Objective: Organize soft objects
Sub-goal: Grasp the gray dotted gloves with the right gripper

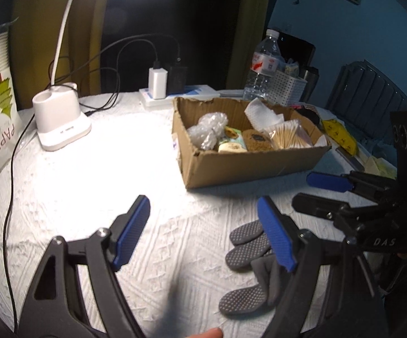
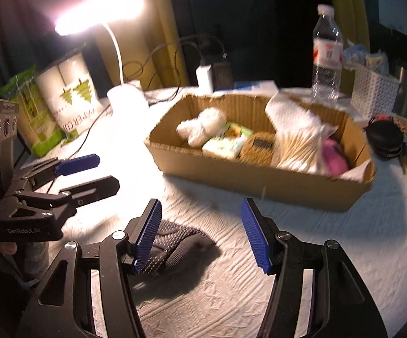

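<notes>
1. Gloves (image 1: 248, 264), grey knit with dotted rubbery grip pads on the fingertips, lie crumpled on the white embossed cloth of the table (image 1: 90, 186), in front of the cardboard box (image 1: 248, 166).
2. Left gripper (image 1: 203, 233) hangs above the cloth with its blue ribbed fingers (image 1: 131, 233) spread wide, grasping nothing; the gloves sit partly behind its right-hand finger.
3. Right gripper (image 2: 200, 233) is likewise released, its fingers (image 2: 255, 238) far apart over the cloth (the gloves lie beside and partly behind its left-hand finger).
4. Inside the corrugated, torn-edged box are a wad of bubble wrap (image 1: 209, 129), a small green packet (image 1: 231, 143), a brown woven pad (image 1: 258, 139), a clear bag of cotton swabs (image 1: 286, 135), crumpled paper towel (image 1: 261, 114) and something pink and soft (image 2: 334, 160).
5. Behind the box stand a clear plastic water bottle (image 1: 262, 67), a white perforated basket (image 1: 286, 87) and a white desk lamp (image 1: 59, 118) with a curved neck.
</notes>
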`<control>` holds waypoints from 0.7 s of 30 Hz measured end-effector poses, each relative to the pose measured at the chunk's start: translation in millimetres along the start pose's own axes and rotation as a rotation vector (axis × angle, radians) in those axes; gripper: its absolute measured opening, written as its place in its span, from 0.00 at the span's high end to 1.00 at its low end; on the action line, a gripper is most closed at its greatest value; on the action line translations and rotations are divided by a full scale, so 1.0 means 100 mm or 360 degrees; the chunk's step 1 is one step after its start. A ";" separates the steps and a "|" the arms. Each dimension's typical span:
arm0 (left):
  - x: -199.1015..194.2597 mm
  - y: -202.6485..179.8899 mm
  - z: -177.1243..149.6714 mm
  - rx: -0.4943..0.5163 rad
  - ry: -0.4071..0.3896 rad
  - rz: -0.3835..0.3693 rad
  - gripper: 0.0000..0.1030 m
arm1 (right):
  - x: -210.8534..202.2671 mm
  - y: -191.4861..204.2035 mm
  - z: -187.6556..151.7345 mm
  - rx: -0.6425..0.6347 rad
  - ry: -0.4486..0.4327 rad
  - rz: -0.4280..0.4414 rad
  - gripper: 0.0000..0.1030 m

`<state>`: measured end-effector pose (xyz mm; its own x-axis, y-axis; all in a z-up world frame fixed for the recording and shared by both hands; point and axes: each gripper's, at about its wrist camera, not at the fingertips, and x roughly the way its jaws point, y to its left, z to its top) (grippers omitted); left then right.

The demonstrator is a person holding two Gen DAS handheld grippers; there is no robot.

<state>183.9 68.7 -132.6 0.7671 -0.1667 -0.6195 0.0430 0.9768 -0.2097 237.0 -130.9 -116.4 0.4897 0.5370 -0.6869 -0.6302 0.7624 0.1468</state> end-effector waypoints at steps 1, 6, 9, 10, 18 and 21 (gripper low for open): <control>0.00 0.02 -0.02 -0.0006 0.0002 -0.0001 0.23 | 0.03 0.01 -0.02 0.0002 0.0015 0.0004 0.40; 0.01 0.10 -0.09 -0.0029 0.0019 0.0001 0.22 | 0.19 0.10 -0.12 0.0007 0.0097 0.0020 0.40; 0.02 0.12 -0.14 -0.0035 0.0040 0.0002 0.22 | 0.27 0.15 -0.17 0.0010 0.0148 0.0032 0.40; 0.02 0.13 -0.15 -0.0038 0.0042 0.0001 0.23 | 0.29 0.16 -0.19 0.0017 0.0174 0.0035 0.40; -0.04 0.13 -0.16 -0.0043 0.0029 -0.0001 0.23 | 0.38 0.36 -0.29 -0.0071 0.0226 0.0031 0.57; -0.06 0.12 -0.14 -0.0037 0.0021 0.0002 0.22 | 0.33 0.41 -0.27 -0.0109 0.0215 0.0034 0.68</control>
<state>170.4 79.2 -142.2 0.7584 -0.1676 -0.6298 0.0270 0.9736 -0.2266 211.1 -91.8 -152.7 0.3928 0.4959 -0.7745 -0.6818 0.7222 0.1166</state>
